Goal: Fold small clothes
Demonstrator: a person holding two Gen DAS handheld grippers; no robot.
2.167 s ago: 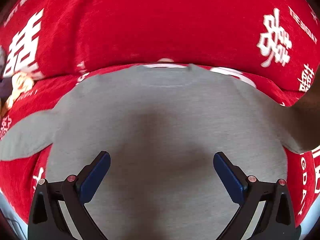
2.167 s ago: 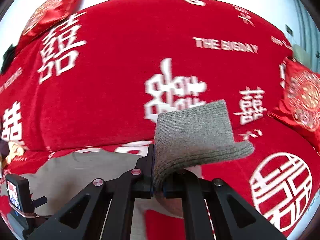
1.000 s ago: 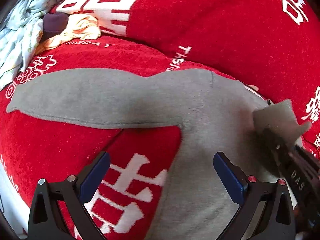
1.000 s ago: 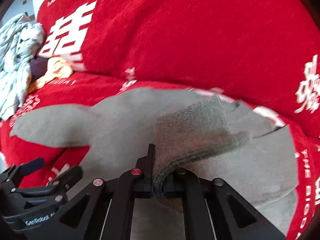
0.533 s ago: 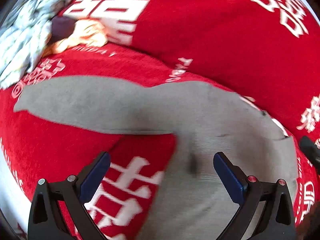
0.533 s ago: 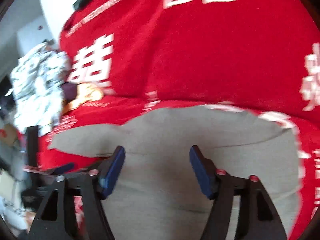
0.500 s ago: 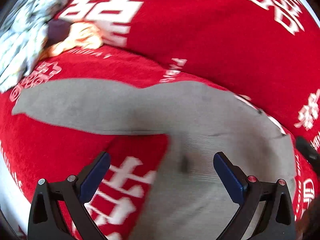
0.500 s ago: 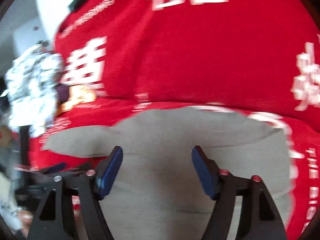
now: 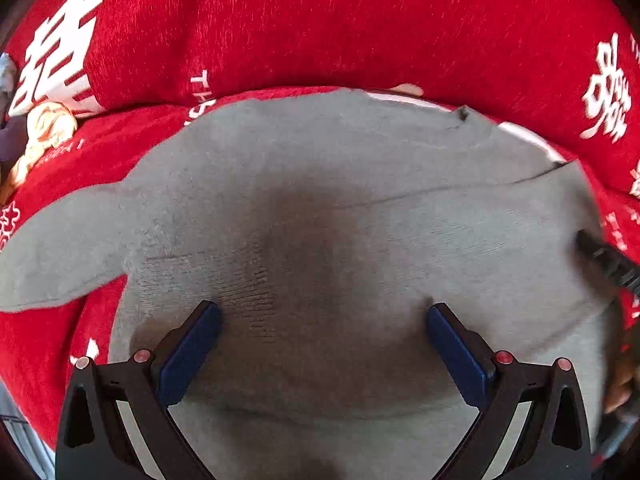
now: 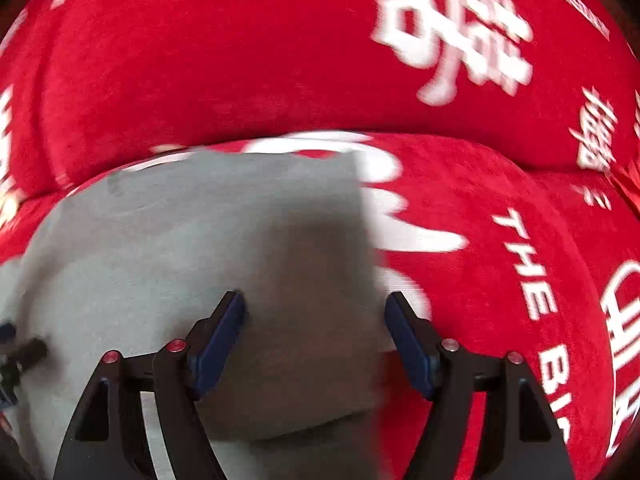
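A small grey knit sweater (image 9: 320, 208) lies flat on the red sofa seat. Its right sleeve is folded across the body, and its left sleeve (image 9: 60, 248) still lies spread out to the left. My left gripper (image 9: 320, 332) is open and empty, low over the sweater's lower middle. My right gripper (image 10: 314, 320) is open and empty over the sweater's right edge (image 10: 360, 240). The sweater also shows in the right wrist view (image 10: 180, 240). Part of the right gripper shows at the right edge of the left wrist view (image 9: 608, 264).
The sofa cover is red with white characters; its backrest (image 9: 320, 20) rises just behind the sweater. Bare red seat (image 10: 520, 260) lies right of the sweater. A yellow-cream garment (image 9: 44, 132) lies at the far left by the backrest.
My right gripper carried the right sleeve across the sweater, let it go and opened, then swung right. My left gripper moved right, back over the sweater's body.
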